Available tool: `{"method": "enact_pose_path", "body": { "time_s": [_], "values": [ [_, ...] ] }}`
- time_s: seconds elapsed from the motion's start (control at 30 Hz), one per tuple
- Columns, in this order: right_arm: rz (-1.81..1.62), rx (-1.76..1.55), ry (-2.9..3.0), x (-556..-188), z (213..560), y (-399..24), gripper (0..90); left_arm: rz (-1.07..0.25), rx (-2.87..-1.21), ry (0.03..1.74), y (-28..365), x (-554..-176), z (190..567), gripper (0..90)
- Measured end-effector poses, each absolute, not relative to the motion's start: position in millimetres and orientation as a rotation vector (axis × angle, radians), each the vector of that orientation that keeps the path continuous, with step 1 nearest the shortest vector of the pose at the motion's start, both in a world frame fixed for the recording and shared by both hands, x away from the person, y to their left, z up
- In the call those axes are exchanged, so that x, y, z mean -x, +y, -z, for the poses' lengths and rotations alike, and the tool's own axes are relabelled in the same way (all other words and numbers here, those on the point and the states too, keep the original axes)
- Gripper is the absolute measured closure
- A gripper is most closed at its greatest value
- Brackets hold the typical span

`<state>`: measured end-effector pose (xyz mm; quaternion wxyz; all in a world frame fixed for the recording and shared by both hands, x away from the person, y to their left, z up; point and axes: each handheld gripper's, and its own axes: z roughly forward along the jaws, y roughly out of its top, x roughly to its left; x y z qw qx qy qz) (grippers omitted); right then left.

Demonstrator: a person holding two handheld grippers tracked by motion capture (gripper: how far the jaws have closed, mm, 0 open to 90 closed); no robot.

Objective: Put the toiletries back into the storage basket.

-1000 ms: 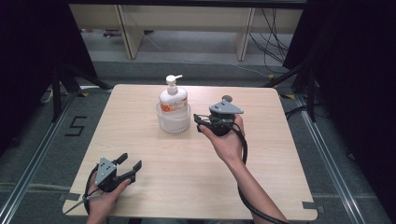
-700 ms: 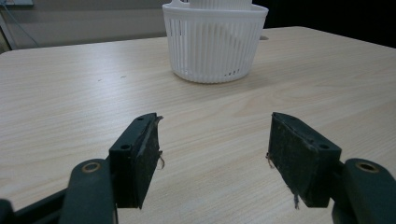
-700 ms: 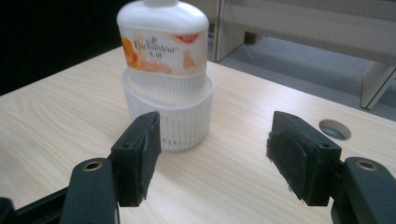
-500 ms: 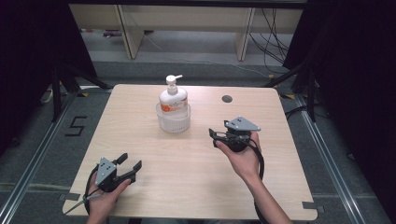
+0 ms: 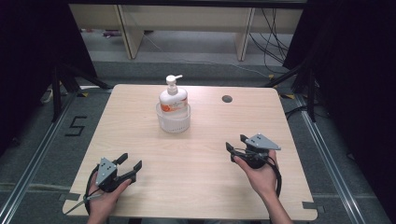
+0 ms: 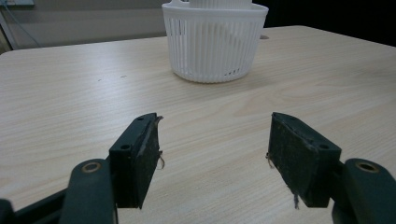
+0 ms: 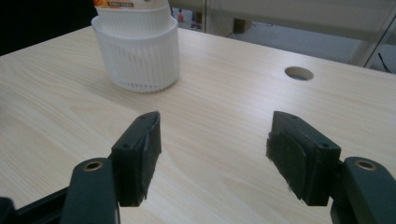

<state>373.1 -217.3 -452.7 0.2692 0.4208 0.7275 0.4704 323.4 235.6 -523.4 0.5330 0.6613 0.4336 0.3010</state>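
A white slatted basket (image 5: 173,122) stands on the pale wooden table (image 5: 196,163), toward its far side and a little left of centre, and it serves as the landmark here. Upright inside the basket is a white pump bottle (image 5: 173,97) with an orange label, its nozzle pointing right. A round cable hole (image 5: 227,99) lies in the tabletop to the right of the basket and slightly farther back. The left gripper (image 5: 131,167), held in the person's left hand (image 5: 105,198), rests well nearer than the basket and to its left, close to the table's near edge; its jaws are spread wide with nothing between them. The right gripper (image 5: 236,143), held in the right hand (image 5: 261,175), sits nearer than the basket and to its right, jaws likewise parted and empty. In both gripper views the basket (image 6: 213,41) (image 7: 138,55) stands well beyond the jaw tips, apart from them.
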Motion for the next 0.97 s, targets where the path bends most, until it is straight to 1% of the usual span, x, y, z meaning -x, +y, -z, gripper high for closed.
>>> {"method": "enact_pose_path", "body": {
  "time_s": [0.07, 0.1, 0.13, 0.23, 0.37, 0.43, 0.47, 0.63, 0.7, 0.97],
  "values": [
    [-1.276, -1.205, 1.926, -365, 462, -231, 35.0, -0.717, -1.578, 1.031, 236, -323, 523, 33.2],
    [-1.276, -1.205, 1.926, -365, 462, -231, 35.0, -0.717, -1.577, 1.030, 236, -323, 523, 33.2],
    [-1.250, -1.187, 1.931, -361, 467, -243, 35.0, -0.718, -1.578, 1.029, 236, -323, 523, 33.2],
    [-1.269, -1.253, 1.893, -350, 475, -253, 35.0, -0.719, -1.586, 1.036, 235, -323, 523, 33.1],
    [-1.297, -1.234, 1.862, -342, 486, -265, 35.0, -0.719, -1.585, 1.037, 235, -323, 523, 33.1],
    [-1.299, -1.260, 1.857, -338, 488, -265, 34.9, -0.719, -1.586, 1.038, 235, -322, 523, 33.0],
    [-1.291, -1.210, 1.856, -337, 490, -269, 34.9, -0.718, -1.585, 1.039, 235, -322, 523, 33.0],
    [-1.331, -1.263, 1.791, -327, 502, -269, 34.6, -0.716, -1.589, 1.036, 235, -323, 523, 33.0],
    [-1.306, -1.214, 1.797, -327, 502, -272, 34.6, -0.713, -1.590, 1.034, 235, -323, 523, 33.0],
    [-1.344, -1.207, 1.735, -320, 507, -267, 34.4, -0.707, -1.582, 1.025, 235, -323, 523, 32.9]
  ]
}}
